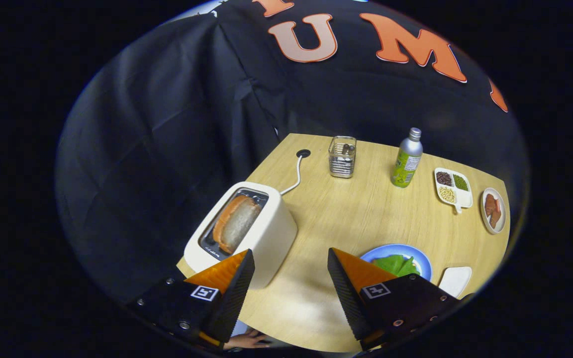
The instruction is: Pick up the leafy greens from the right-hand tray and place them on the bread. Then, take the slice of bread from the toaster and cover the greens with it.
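Note:
My gripper (290, 257) is open above the wooden table (356, 219), with nothing between its fingers. Just beyond the left finger stands a white toaster (266, 233) with a slice of bread (236, 223) upright in its slot. Partly behind the right finger lies a blue-rimmed plate (418, 258) with leafy greens (397, 265) on it; whether bread lies under them is hidden. A small white tray (455, 279) sits right of that plate.
Farther back stand a clear square holder (342, 156) and a green bottle (407, 159). To the right are a divided dish of beans (451, 188) and a small plate of reddish food (493, 210). The toaster's cord (296, 174) runs to a table grommet. A hand (246, 340) shows below the fingers.

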Demonstrator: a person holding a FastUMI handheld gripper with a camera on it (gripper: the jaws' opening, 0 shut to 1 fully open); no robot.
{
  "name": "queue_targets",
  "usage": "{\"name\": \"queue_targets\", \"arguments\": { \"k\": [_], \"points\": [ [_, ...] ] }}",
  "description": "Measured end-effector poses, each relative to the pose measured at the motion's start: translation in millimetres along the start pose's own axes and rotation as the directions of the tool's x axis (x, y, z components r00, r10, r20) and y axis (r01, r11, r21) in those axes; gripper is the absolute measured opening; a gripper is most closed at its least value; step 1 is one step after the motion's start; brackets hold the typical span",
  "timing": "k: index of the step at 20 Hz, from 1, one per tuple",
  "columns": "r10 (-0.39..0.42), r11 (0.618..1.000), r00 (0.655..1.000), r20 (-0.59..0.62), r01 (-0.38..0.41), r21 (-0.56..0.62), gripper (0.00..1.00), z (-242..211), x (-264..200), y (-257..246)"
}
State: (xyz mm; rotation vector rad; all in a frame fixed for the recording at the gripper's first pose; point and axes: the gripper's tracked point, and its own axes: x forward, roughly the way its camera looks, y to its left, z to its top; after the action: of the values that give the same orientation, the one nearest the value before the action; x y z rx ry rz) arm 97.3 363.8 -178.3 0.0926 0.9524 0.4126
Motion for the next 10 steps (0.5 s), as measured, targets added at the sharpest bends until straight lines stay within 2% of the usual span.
{"name": "queue_targets", "arguments": {
  "k": [5, 10],
  "points": [
    [0.022, 0.999, 1.0, -0.014, -0.021, 0.04, 0.9, 12.9, 10.9, 34.5],
    [0.005, 0.996, 0.999, -0.034, -0.002, 0.088, 0.9, 26.5, 32.5, 51.1]
  ]
}}
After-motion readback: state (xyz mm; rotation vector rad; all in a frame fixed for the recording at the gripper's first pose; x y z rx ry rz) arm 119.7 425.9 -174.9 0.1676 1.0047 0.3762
